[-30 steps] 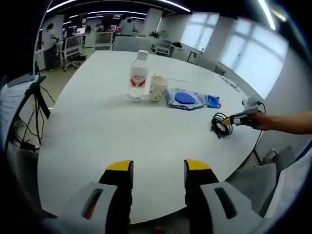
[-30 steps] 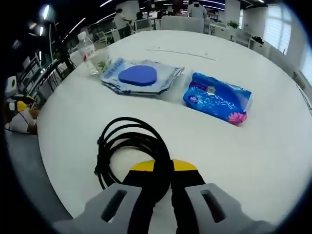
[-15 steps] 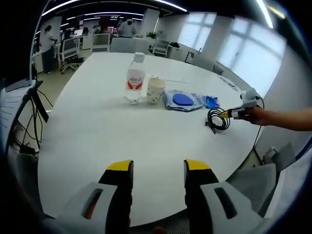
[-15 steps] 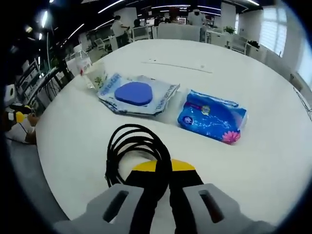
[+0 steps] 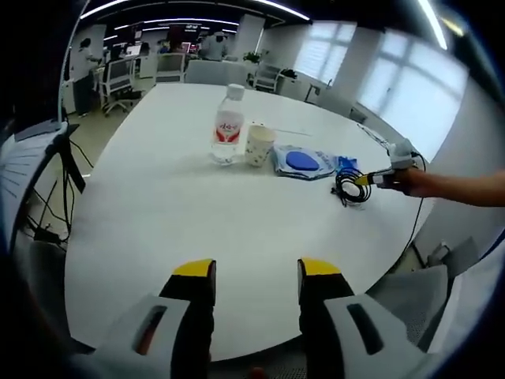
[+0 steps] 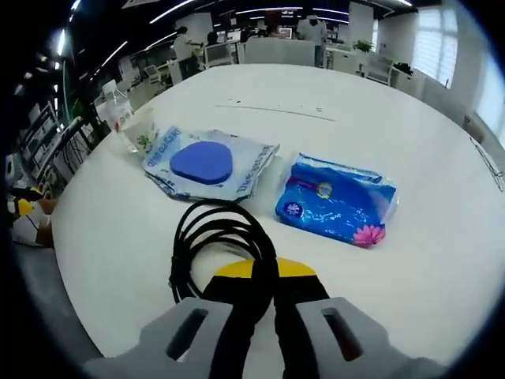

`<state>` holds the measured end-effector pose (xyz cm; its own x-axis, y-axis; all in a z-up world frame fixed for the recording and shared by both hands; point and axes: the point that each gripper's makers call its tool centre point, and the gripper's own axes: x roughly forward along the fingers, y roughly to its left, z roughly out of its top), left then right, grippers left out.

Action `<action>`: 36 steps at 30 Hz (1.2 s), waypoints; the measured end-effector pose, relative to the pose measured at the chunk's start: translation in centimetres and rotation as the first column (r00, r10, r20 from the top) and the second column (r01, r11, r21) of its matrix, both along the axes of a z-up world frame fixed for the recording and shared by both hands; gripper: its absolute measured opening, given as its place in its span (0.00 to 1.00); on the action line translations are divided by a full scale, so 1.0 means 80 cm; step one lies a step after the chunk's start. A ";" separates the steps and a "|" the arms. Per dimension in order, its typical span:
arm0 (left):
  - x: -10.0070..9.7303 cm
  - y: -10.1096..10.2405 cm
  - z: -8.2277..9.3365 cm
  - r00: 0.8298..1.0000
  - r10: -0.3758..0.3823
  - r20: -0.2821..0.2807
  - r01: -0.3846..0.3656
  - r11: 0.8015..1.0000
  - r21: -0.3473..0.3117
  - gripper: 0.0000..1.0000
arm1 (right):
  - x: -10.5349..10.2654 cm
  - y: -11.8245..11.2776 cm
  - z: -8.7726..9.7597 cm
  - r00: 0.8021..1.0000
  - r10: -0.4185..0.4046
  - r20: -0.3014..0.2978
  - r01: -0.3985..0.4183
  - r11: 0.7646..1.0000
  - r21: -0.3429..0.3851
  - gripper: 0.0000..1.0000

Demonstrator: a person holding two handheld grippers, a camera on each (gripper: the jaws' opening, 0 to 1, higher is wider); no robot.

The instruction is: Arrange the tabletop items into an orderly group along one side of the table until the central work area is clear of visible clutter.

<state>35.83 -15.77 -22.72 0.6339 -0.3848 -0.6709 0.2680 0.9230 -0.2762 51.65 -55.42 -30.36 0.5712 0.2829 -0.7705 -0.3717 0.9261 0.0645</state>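
The coiled black cable is the thing in play, and the right gripper has it clamped: the yellow-tipped jaws are pinched together with a strand of the coil running down between them, the loop fanning out ahead onto the white round table. In the left gripper view the same cable sits near the table's right edge, held by the right gripper reaching in from that side on a person's hand.

Just beyond the coil, a blue tissue pack with a pink flower print lies flat, close to the cable but not touching as far as the view shows. Beside it to the left, a clear plastic packet with a blue oval pad inside lies flat too, its corner near the tissue pack. Further left, a paper cup and a water bottle stand at the view's edge.

Over in the left gripper view they line up in a row across the far half of the table: water bottle upright, paper cup just beside it, then the packet and the tissue pack. The left gripper hovers over the bare near side, jaws parted, nothing between them.

Office chairs and desks sit beyond the table.
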 end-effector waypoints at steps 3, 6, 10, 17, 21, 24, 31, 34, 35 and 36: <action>-0.001 0.002 -0.001 1.000 0.005 -0.002 -0.005 1.000 0.000 0.41 | 0.002 -0.006 -0.001 1.000 -0.007 -0.003 0.007 1.000 -0.005 0.05; -0.001 0.001 0.000 1.000 0.003 -0.002 -0.003 1.000 0.001 0.41 | 0.002 -0.010 -0.004 1.000 -0.002 -0.015 0.001 1.000 -0.020 0.05; 0.000 0.000 0.000 1.000 0.003 -0.001 -0.003 1.000 0.000 0.41 | 0.007 -0.020 -0.004 0.998 -0.058 -0.007 0.058 0.998 0.004 0.01; 0.002 -0.001 0.001 1.000 0.001 0.002 -0.001 1.000 -0.004 0.41 | 0.002 -0.020 -0.008 0.999 -0.043 -0.017 0.043 0.999 -0.025 0.02; 0.002 -0.001 0.000 1.000 -0.003 0.001 0.003 1.000 -0.005 0.41 | 0.001 -0.022 -0.004 0.999 -0.044 -0.006 0.043 0.998 -0.033 0.07; 0.003 -0.002 -0.001 1.000 -0.008 0.001 0.008 1.000 -0.006 0.41 | 0.000 -0.024 0.003 0.999 -0.034 0.016 0.034 0.999 -0.037 0.10; 0.015 -0.007 0.004 0.999 -0.034 0.020 0.034 0.999 -0.005 0.42 | -0.007 -0.022 0.027 0.996 -0.003 0.089 0.006 1.000 -0.029 0.18; 0.023 -0.007 0.006 0.998 -0.049 0.031 0.049 0.999 -0.001 0.43 | -0.009 -0.015 0.045 0.989 0.003 0.149 -0.004 1.000 0.011 0.26; 0.025 -0.007 0.007 0.998 -0.053 0.035 0.053 0.999 0.000 0.43 | -0.013 -0.014 0.050 0.987 0.004 0.158 -0.007 1.000 0.016 0.29; 0.028 -0.007 0.008 0.997 -0.060 0.041 0.060 0.998 0.003 0.44 | -0.015 -0.014 0.051 0.987 0.003 0.161 -0.006 1.000 0.019 0.33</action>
